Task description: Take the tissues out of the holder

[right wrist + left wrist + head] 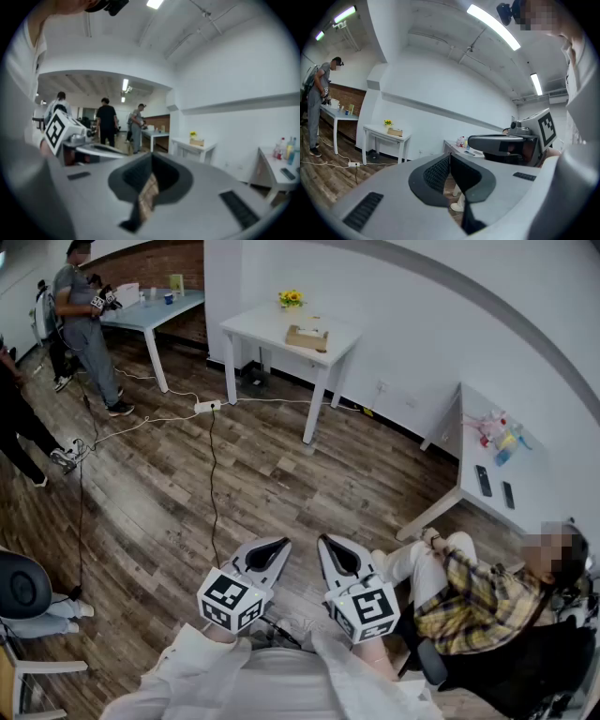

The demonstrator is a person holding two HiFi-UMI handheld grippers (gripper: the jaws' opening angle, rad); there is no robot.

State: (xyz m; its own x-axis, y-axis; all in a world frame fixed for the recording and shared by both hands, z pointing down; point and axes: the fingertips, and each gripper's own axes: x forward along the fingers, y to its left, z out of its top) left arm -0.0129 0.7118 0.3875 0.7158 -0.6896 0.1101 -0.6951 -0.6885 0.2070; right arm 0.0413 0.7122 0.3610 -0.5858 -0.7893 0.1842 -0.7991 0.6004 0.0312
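Note:
The tissue holder (307,337), a flat wooden box, rests on a small white table (272,327) far across the room, beside a pot of yellow flowers (292,298). It also shows small in the left gripper view, tissue holder (395,132), and in the right gripper view, tissue holder (197,142). Both grippers are held close to my body over the wooden floor, far from the table. My left gripper (274,547) (449,159) is shut and empty. My right gripper (330,545) (151,161) is shut too, with nothing between its jaws.
A person in a plaid shirt (469,596) sits close at my right. A white desk (473,442) with bottles and phones stands at the right wall. A power strip (208,406) and cables lie on the floor. People stand near a table (150,310) at back left.

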